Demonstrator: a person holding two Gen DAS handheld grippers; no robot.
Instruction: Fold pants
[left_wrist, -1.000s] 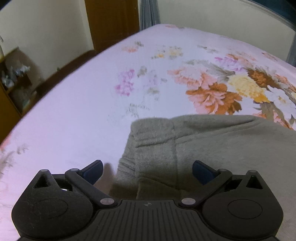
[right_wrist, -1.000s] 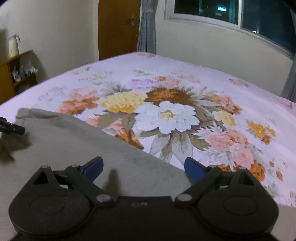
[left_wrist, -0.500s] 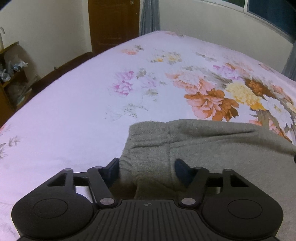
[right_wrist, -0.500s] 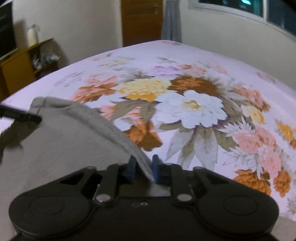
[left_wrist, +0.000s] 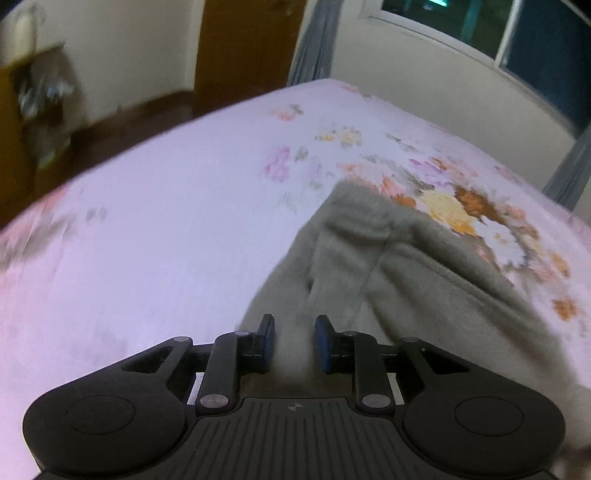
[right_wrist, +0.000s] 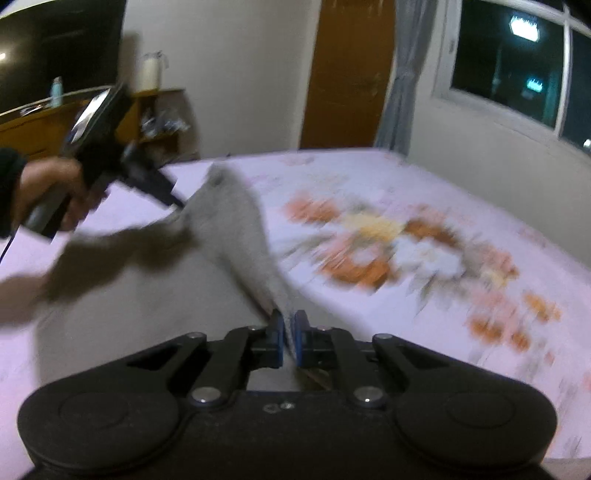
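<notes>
Grey-green fleece pants (left_wrist: 388, 266) lie on a floral bedsheet (left_wrist: 166, 221), their near edge pulled up off it. In the left wrist view my left gripper (left_wrist: 293, 332) has a thick bunch of this cloth filling the gap between its blue pads, and its jaws are closing on it. The right wrist view shows my right gripper (right_wrist: 287, 332) shut on a thin fold of the pants (right_wrist: 236, 221). The same view shows a hand (right_wrist: 48, 192) carrying the left gripper (right_wrist: 173, 201) at the lifted far corner. Both views are blurred.
A brown door (left_wrist: 251, 48) and a grey curtain (right_wrist: 402, 74) stand beyond the bed's far end. A wooden shelf (left_wrist: 33, 110) with small items lines the left wall. Dark windows (right_wrist: 517, 66) run along the right wall. A dark screen (right_wrist: 55, 44) hangs at upper left.
Both grippers went from wide open to closed on the pants' near edge. Both then swung sideways and up, lifting the cloth edge off the sheet.
</notes>
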